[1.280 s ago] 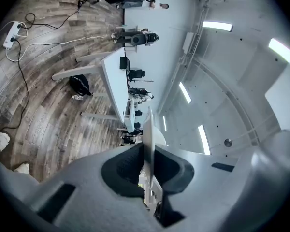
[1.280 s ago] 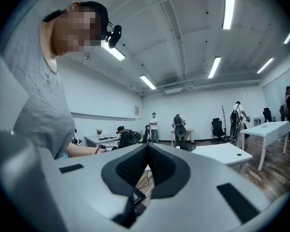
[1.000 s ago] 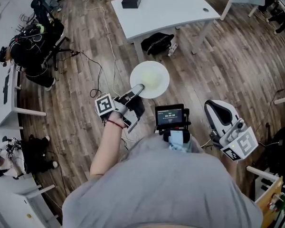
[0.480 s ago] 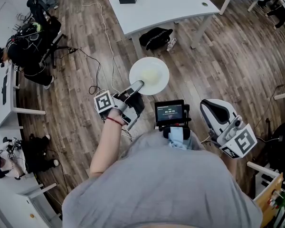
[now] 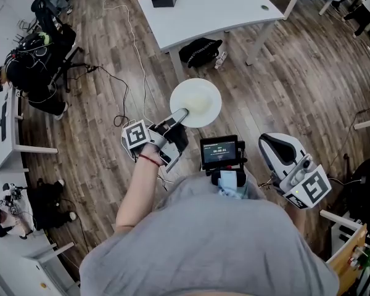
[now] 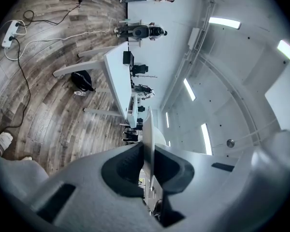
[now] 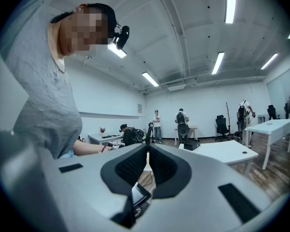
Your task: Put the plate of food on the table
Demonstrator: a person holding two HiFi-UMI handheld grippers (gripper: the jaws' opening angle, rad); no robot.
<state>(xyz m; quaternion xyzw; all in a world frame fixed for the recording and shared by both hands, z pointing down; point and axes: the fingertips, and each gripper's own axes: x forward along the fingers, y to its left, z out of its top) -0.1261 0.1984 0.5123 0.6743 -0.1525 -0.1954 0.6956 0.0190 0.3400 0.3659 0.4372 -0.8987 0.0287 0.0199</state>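
We held the plate (image 5: 199,99) by its rim in our left gripper (image 5: 179,115) over the floor (image 5: 290,73); our right gripper (image 5: 276,148) stayed closed, empty.

Left gripper (image 5: 181,113) clamps the rim of the plate (image 5: 188,91), which is short of the white table (image 5: 222,11), over floor. Black bag (image 5: 200,50) lies under that table.

Ahead of you a black bag (image 5: 200,51) lies on the wood floor (image 5: 296,73), and a white cable (image 5: 136,42) runs along the boards just to its left. At the far left a person in black (image 5: 28,79) sits among dark gear. A small lit screen (image 5: 219,151) hangs at your chest. The left gripper view shows a white power strip (image 6: 9,29) lying on the floor.
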